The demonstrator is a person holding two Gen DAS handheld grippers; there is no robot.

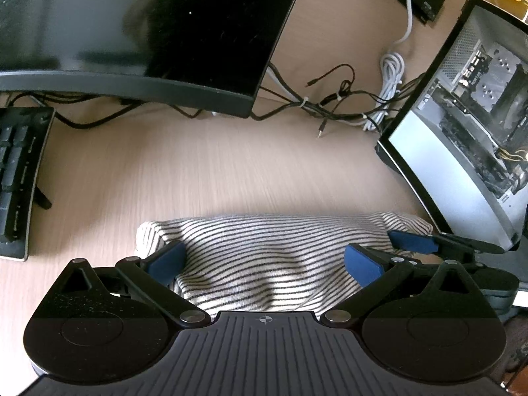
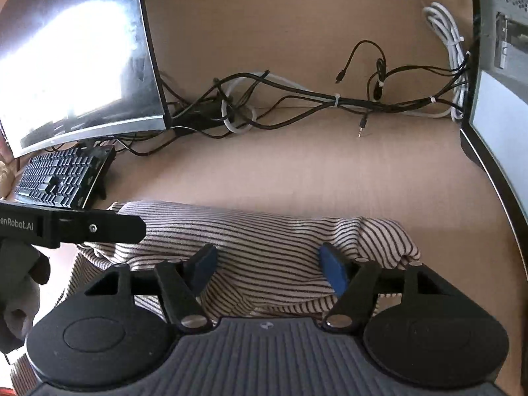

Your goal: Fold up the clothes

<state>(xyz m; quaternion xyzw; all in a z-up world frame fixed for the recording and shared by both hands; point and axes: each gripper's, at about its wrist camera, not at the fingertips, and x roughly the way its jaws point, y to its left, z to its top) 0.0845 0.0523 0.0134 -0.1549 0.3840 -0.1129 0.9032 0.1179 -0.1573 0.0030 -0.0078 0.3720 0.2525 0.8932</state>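
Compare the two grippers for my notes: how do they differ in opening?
The left gripper stands wide, its pads at the sides of the striped garment. The right gripper is narrower, its pads over the cloth's middle. Neither visibly pinches fabric. Both have blue pads and hover low over that garment.

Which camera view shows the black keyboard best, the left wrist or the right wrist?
The right wrist view. There the keyboard shows many rows of keys, lying in front of the monitor. In the left wrist view, the keyboard is cut off by the picture's left edge, and only a few blurred keys are visible.
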